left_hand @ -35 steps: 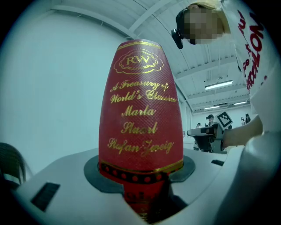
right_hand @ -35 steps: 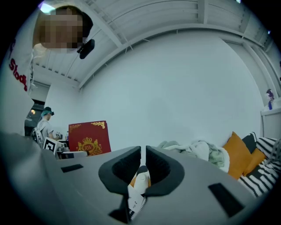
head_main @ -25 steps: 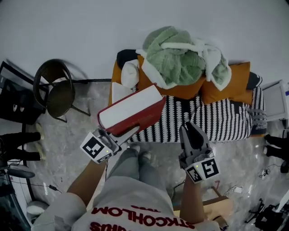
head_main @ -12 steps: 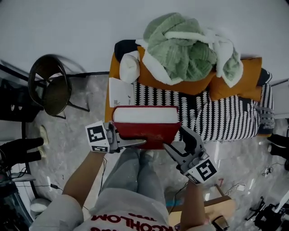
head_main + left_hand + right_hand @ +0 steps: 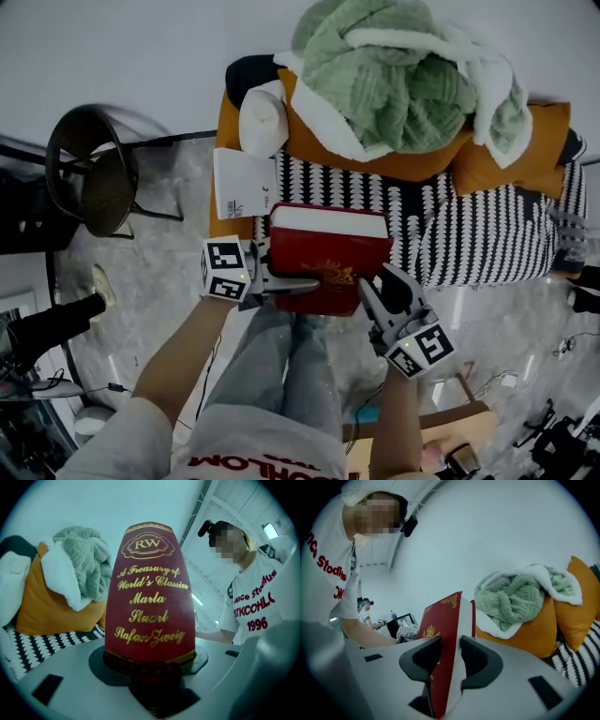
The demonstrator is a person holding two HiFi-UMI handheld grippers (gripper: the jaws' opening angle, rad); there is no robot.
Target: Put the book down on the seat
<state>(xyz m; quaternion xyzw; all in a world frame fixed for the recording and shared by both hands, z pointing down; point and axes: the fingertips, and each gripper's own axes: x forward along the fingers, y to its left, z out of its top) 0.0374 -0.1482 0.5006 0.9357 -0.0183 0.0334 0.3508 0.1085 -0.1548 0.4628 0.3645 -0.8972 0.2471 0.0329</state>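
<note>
A thick red book (image 5: 330, 255) with gold lettering hangs level in front of the sofa's black-and-white patterned seat (image 5: 469, 234), its white page edge facing the sofa. My left gripper (image 5: 289, 281) is shut on its left end; in the left gripper view the spine (image 5: 150, 588) stands upright out of the left gripper (image 5: 152, 665). My right gripper (image 5: 378, 289) is at the book's right end. In the right gripper view the right gripper (image 5: 451, 645) is closing, its jaws on either side of the book (image 5: 440, 620) with the pads against cover and pages.
A green-and-white blanket (image 5: 403, 75) is heaped on orange cushions (image 5: 516, 159) at the sofa's back. A white pillow (image 5: 261, 122) and a white paper (image 5: 242, 183) lie at the sofa's left end. A black round chair (image 5: 98, 178) stands on the marble floor to the left.
The book swung from a tilt to level and moved right, closer to the seat. The right gripper opened, came up to the book's right end and closed around it.
</note>
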